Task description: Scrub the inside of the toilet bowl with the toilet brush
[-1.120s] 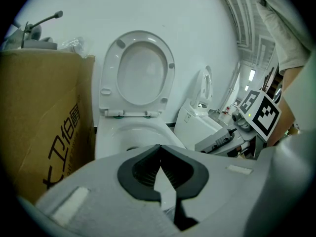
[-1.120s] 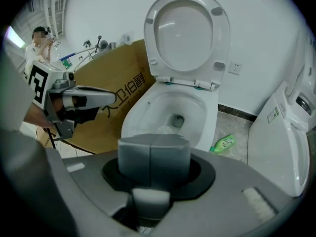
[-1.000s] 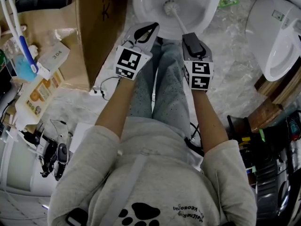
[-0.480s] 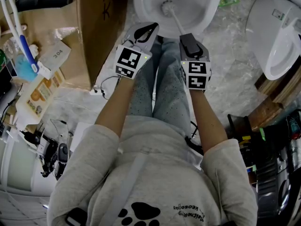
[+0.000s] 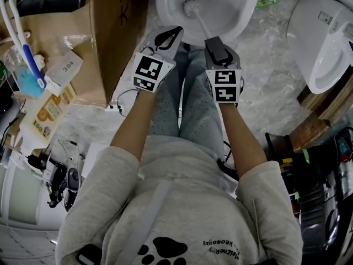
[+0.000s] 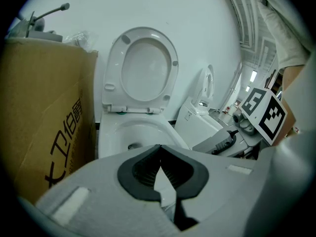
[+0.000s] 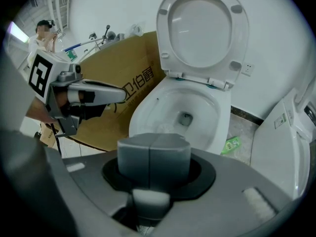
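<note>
My right gripper (image 5: pixel 214 42) is clenched on the handle end of the toilet brush (image 5: pixel 199 22). In the right gripper view the jaws stand pressed together and block my sight of the shaft beyond them. In the head view the brush's long axis runs from my right gripper up toward 11 o'clock. Its bristle head (image 5: pixel 190 5) sits inside the toilet bowl (image 5: pixel 163 9), near the bowl's 9 o'clock wall. The bowl lies dead ahead at 12 o'clock from both grippers.

My left gripper (image 5: pixel 170 35) hangs just beside the right one at its 9 o'clock, jaws closed on nothing. It is nearer the bowl's rim but takes no part. I judge the next scrubbing stroke means swinging the head around the bowl wall from the handle.
</note>
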`<action>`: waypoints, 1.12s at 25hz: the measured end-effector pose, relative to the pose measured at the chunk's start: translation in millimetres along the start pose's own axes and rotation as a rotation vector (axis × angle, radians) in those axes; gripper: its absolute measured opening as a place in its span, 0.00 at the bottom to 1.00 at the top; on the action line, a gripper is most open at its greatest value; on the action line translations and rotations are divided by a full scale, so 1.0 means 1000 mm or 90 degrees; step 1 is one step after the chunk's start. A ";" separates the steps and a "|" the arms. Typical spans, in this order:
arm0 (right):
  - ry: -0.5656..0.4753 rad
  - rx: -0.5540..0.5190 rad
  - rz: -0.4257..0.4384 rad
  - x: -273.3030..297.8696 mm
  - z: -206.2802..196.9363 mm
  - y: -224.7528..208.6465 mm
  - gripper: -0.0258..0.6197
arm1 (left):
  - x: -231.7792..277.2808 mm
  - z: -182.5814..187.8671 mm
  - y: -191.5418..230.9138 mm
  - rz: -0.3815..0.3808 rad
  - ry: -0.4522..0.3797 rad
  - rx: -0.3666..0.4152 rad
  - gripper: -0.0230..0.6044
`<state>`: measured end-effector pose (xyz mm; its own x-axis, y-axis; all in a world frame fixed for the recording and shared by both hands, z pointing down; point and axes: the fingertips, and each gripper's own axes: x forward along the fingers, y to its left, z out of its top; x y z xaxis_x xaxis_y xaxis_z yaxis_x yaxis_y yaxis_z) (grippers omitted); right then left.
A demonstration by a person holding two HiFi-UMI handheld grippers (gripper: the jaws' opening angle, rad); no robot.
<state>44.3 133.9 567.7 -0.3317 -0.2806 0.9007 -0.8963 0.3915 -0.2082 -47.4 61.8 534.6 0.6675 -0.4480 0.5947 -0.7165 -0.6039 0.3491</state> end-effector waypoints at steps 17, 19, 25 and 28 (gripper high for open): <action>-0.005 -0.012 0.006 0.022 0.042 -0.007 0.28 | 0.008 0.007 0.017 0.004 0.003 -0.012 0.03; -0.009 -0.013 0.006 0.023 0.047 -0.007 0.28 | 0.010 0.008 0.018 0.003 0.003 -0.011 0.03; -0.017 -0.014 0.006 0.025 0.061 -0.010 0.28 | 0.014 0.013 0.021 0.004 0.000 -0.015 0.03; -0.019 -0.014 0.006 0.028 0.068 -0.013 0.28 | 0.015 0.014 0.022 0.003 0.000 -0.017 0.03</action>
<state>27.1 61.6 569.8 -0.3487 -0.3033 0.8868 -0.8867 0.4131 -0.2074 -50.3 32.1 541.4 0.6641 -0.4507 0.5965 -0.7249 -0.5835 0.3661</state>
